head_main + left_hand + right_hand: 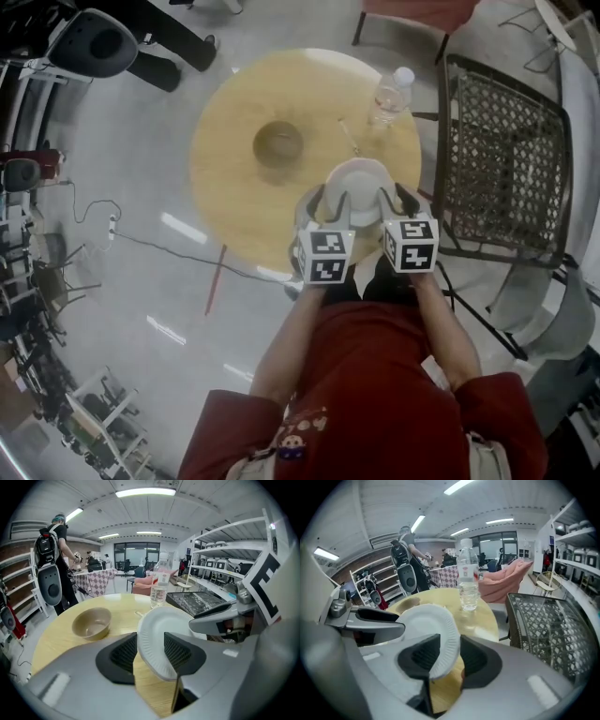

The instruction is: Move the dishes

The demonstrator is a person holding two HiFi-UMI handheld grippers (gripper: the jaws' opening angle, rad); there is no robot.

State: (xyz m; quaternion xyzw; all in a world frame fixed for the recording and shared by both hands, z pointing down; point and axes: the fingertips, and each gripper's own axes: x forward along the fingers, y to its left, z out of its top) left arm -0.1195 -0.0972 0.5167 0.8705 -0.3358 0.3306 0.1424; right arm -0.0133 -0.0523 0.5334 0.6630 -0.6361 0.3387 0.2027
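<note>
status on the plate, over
left gripper and right gripper both shut on paper plate. Plate tilted over near edge of table. Beyond it, bowl and bottle, not touching.

Paper, wood, plastic and metal mesh.
The paper plate point(157, 639) is matt white with a ribbed rim; the table point(244, 202) is smooth pale wood; the bottle point(390, 94) is clear plastic; the chair point(502, 159) is dark metal mesh; the tan bowl point(278, 143) looks matt, perhaps plastic.
</note>
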